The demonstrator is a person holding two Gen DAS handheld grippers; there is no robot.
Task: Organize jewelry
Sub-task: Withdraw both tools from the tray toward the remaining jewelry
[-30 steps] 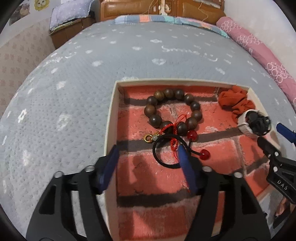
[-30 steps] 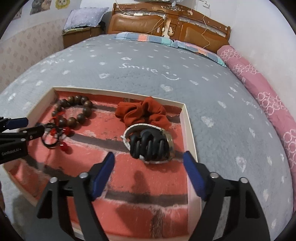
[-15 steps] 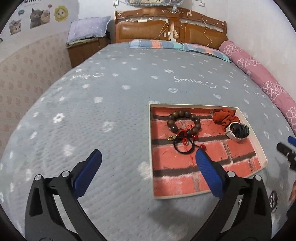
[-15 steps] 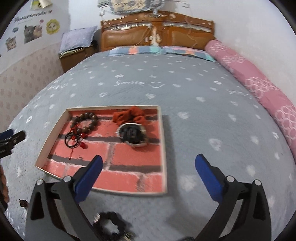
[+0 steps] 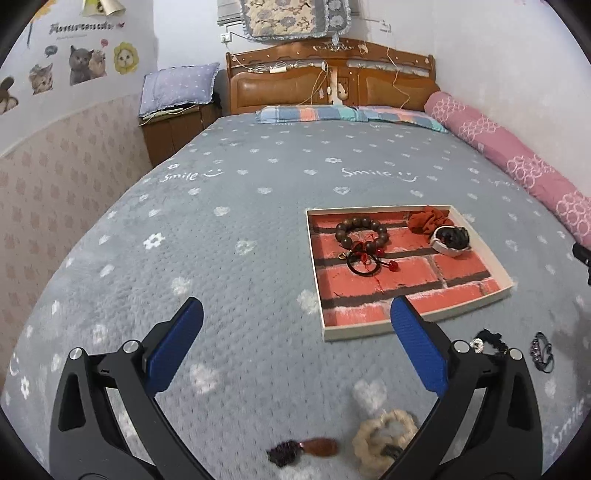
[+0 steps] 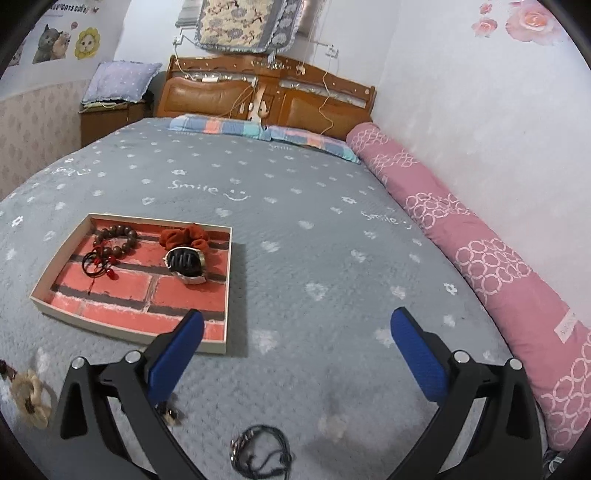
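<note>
Soft, even indoor light is filling both views, leaving only faint shadows; the tray point(image 6: 226, 295) is casting a dim one to its right on the bed point(image 6: 332, 236). Fisheye distortion is bending the walls and darkening the corners. Near the lower edge, the cream scrunchie point(image 5: 384, 439) is smearing out of focus.

The grey bedspread point(image 5: 258, 206) carries the word "Smile" with a small smiling face stitched in white, repeated across it: toward the head end of the bed near the left edge, again near the middle, and at the foot near the right corner. A line of lettering on a wall sticker point(image 5: 83, 26) is too blurred to read.
</note>
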